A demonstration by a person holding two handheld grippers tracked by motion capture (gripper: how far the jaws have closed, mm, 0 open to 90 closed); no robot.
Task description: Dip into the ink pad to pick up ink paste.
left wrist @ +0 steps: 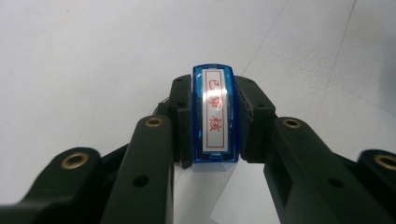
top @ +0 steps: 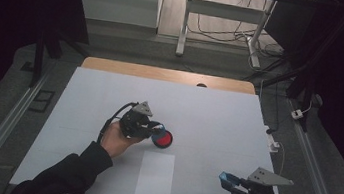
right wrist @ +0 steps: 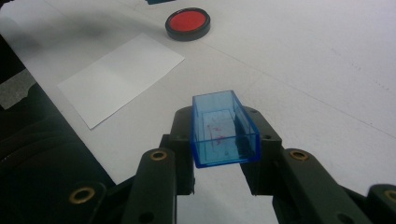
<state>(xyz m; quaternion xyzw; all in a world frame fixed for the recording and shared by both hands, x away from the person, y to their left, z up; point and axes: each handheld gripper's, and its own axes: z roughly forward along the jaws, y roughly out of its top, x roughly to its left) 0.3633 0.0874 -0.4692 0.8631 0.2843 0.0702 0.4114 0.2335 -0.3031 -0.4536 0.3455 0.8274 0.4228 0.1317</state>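
My left gripper is shut on a blue stamp whose white label bears red characters. In the high view it hovers at the left edge of a round black ink pad with a red centre; whether the stamp touches the pad I cannot tell. At the table's front right, my right gripper is shut on a clear blue plastic cap, its open end facing away from the camera. The ink pad lies far ahead of it, and a white sheet of paper lies flat between the two hands.
A white board covers the wooden table. The sheet of paper reaches near the board's front edge. Metal rails run along both sides of the table, and cables and a small connector lie at the right edge.
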